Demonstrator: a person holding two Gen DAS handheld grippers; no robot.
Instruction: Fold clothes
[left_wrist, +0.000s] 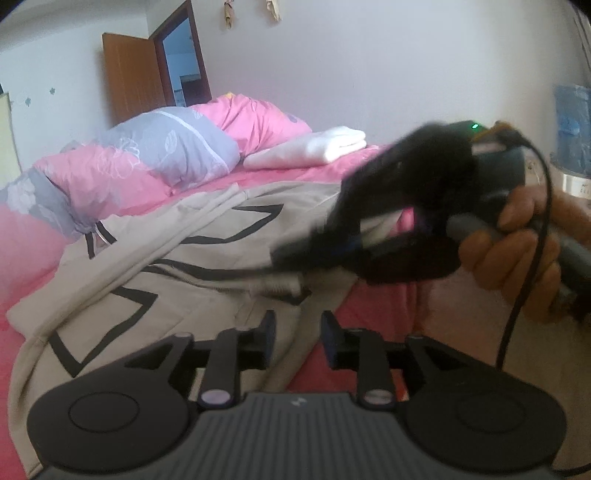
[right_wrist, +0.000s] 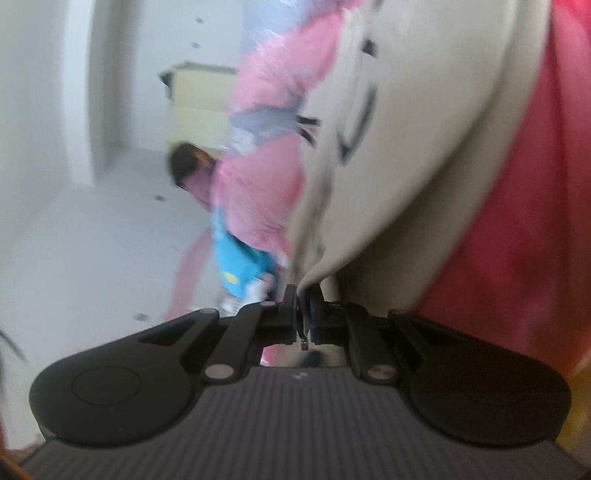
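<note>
Across the pink bed (left_wrist: 369, 306) lies the beige jacket (left_wrist: 184, 251), spread loosely with black line patterns and a zipper running down its front. It looks soft and light, likely to sag and slide wherever it is unsupported, so the firm seams, hem or zipper edge seem the best places to grip. The left claw (left_wrist: 297, 336) hovers just above the near edge of the garment, its jaws parted and holding nothing. The right claw (right_wrist: 303, 308) is pinched closed on a fold of the jacket beside the zipper. From the left wrist view, the whole garment, the quilts (left_wrist: 155, 155) behind it and the person's hand (left_wrist: 517, 251) on the right device are visible. Only the right wrist view shows the pinch itself, with cloth draping away from the jaws, though it is blurred.
</note>
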